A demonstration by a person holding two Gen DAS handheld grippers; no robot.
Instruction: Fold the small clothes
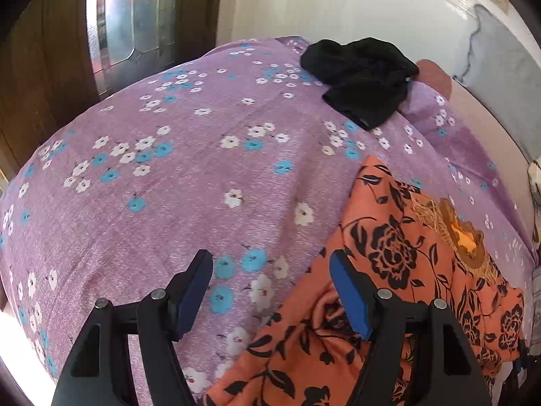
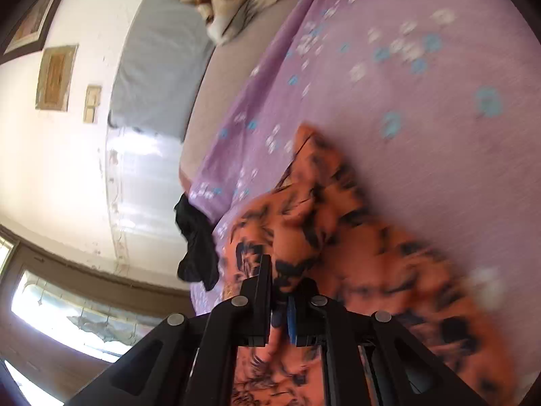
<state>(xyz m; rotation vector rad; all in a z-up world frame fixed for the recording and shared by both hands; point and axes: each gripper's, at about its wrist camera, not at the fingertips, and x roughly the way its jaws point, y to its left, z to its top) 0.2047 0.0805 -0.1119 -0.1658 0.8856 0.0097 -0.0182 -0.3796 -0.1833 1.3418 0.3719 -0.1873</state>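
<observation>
Orange floral garment (image 1: 399,270) crumpled at near right of purple flowered bed sheet (image 1: 169,176); black clothing (image 1: 361,81) bunched at far right. Left gripper (image 1: 270,291) spread wide, empty, just over the garment's left edge; right gripper (image 2: 287,291) clamped on orange fabric.

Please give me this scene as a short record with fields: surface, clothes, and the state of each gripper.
surface: purple floral bedsheet
garment in work: orange garment with black roses, lying on the sheet
other garment: black garment, crumpled at the far side of the sheet, apart from the orange one
left gripper: open, holding nothing, at the orange garment's edge
right gripper: shut on the orange garment
image note: right wrist view is blurred
</observation>
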